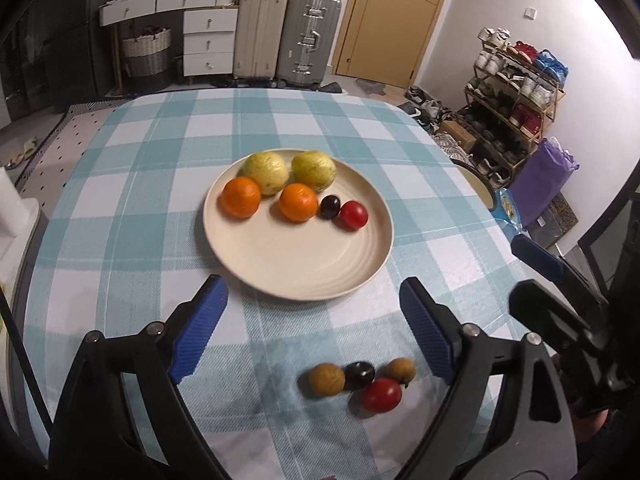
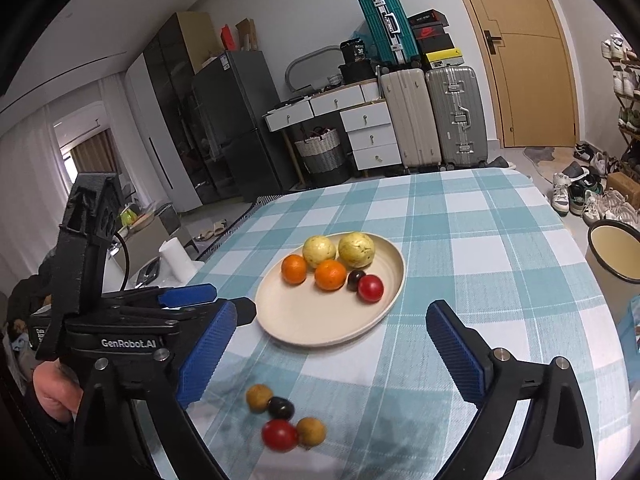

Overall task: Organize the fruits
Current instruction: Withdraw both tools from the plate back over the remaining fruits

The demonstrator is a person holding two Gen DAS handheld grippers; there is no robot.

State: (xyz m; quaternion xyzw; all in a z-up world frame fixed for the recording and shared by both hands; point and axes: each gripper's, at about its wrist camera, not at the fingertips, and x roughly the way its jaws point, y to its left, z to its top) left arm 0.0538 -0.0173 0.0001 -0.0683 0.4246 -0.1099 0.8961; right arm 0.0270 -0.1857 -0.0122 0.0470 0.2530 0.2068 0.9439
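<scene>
A cream plate (image 1: 296, 264) (image 2: 320, 320) on the checked tablecloth holds two yellow-green fruits (image 1: 266, 172), two oranges (image 1: 297, 202), a dark plum (image 1: 330, 207) and a red tomato (image 1: 353, 215). Near the front edge lie two brown longans (image 1: 326, 378) (image 2: 259, 397), a dark plum (image 1: 359, 374) (image 2: 281, 407) and a red tomato (image 1: 382, 395) (image 2: 279, 435). My left gripper (image 1: 314, 312) is open and empty above these loose fruits. My right gripper (image 2: 328, 344) is open and empty, also above them. The left gripper (image 2: 208, 304) shows in the right wrist view.
A round bowl (image 2: 616, 248) stands off the table's right edge. A white paper roll (image 2: 176, 258) stands to the left. Suitcases (image 1: 308, 36), drawers, a shoe rack (image 1: 516, 92) and a door lie beyond the table.
</scene>
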